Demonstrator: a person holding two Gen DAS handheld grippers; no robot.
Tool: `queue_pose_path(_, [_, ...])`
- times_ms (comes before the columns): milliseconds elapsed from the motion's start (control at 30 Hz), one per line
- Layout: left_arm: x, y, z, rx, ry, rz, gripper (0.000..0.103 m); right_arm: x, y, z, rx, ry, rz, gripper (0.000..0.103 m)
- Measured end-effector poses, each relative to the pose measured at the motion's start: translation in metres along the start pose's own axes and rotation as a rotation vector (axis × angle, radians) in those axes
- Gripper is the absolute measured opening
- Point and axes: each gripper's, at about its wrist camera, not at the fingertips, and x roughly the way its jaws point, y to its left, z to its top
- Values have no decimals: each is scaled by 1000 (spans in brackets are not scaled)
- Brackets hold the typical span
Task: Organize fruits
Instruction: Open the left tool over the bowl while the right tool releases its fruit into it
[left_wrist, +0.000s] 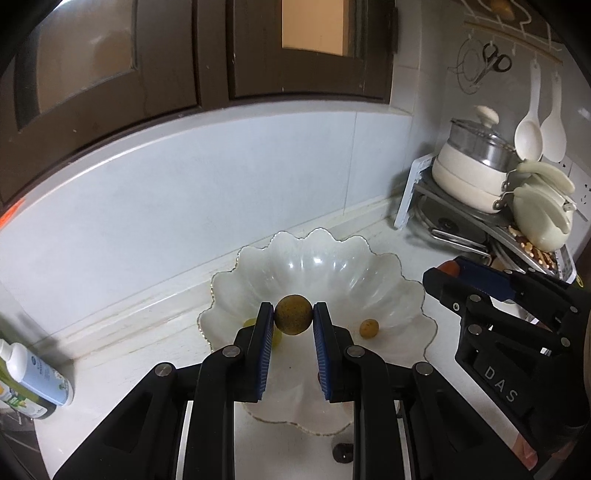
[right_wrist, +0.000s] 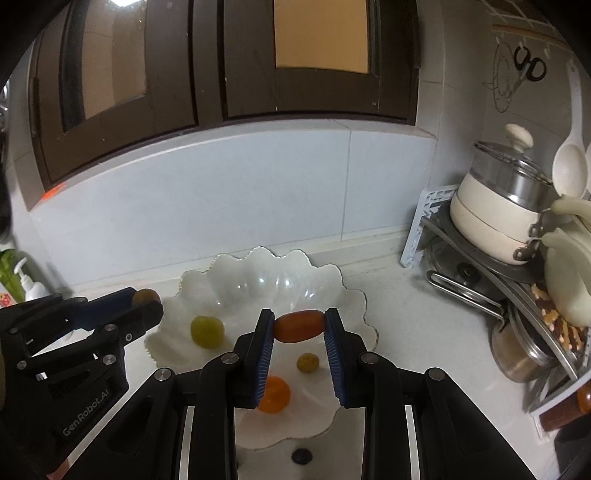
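A white scalloped glass bowl (left_wrist: 388, 284) (right_wrist: 258, 273) sits on the counter. My left gripper (left_wrist: 294, 314) is shut on a round brownish speckled fruit (left_wrist: 293, 314), held over the bowl. My right gripper (right_wrist: 300, 325) is shut on an oblong red-orange fruit (right_wrist: 299, 326), also above the bowl. Inside the bowl lie a green grape (right_wrist: 207, 331), a small yellowish fruit (right_wrist: 307, 362) (left_wrist: 368, 328) and an orange fruit (right_wrist: 275, 395). The right gripper (left_wrist: 441, 275) shows at the right of the left wrist view, and the left gripper (right_wrist: 147, 297) at the left of the right wrist view.
A dish rack with a cream pot (right_wrist: 495, 218), lids and pans fills the right corner. White spoons (left_wrist: 530, 133) and scissors (left_wrist: 495, 61) hang on the wall. Bottles (left_wrist: 33, 380) stand at the left edge. A dark small object (right_wrist: 302, 456) lies on the counter in front of the bowl.
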Motion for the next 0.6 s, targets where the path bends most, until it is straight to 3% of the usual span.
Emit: queue_pose_path(600, [81,4,21,-9,154,13,23,92,-17,12,-5,171,4,29])
